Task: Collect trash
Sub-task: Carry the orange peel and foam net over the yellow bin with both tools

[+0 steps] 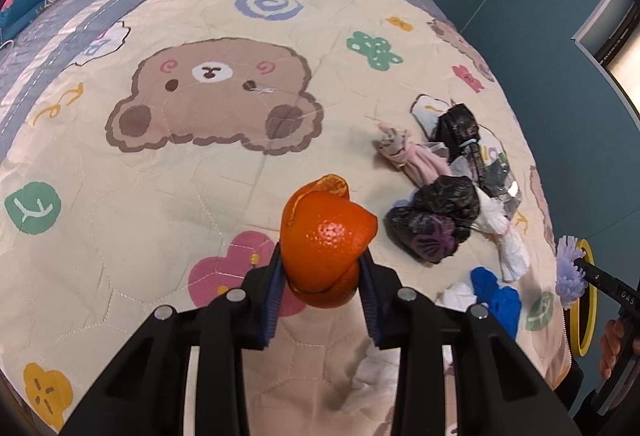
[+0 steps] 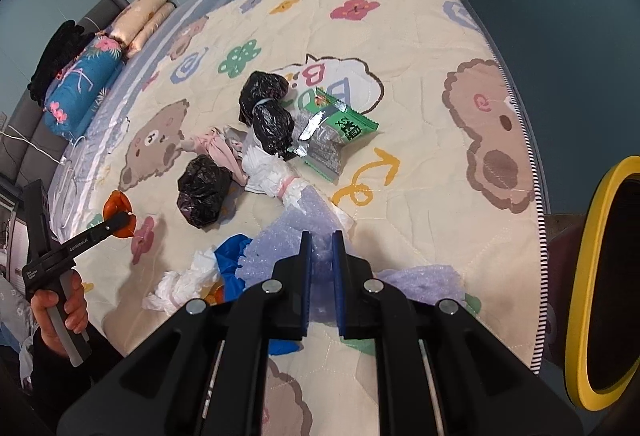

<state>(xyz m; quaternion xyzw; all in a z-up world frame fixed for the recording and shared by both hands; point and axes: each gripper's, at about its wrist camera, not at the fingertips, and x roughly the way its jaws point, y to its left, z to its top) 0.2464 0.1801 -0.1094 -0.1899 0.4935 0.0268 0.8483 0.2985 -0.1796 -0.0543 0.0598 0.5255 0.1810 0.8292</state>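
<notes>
An orange peel [image 1: 326, 242] is clamped between the blue pads of my left gripper [image 1: 323, 268], lifted above the bear-print bedspread [image 1: 160, 164]. From the right wrist view the same peel [image 2: 120, 214] shows at the left, in the left gripper [image 2: 120, 222] held by a hand [image 2: 60, 316]. My right gripper [image 2: 320, 256] is shut on a pale purple foam sheet [image 2: 288, 236], raised off the bed. In the left wrist view that purple foam [image 1: 570, 270] sticks out of the right gripper at the far right.
A heap of trash lies on the bed: black bags [image 2: 204, 192], a green wrapper [image 2: 340, 128], white plastic [image 2: 276, 172], pink cloth [image 2: 220, 148], a blue glove [image 1: 498, 300], white tissue [image 2: 180, 284]. A yellow-rimmed bin [image 2: 600, 276] stands at the right bed edge. Pillows [image 2: 80, 92] lie at the head.
</notes>
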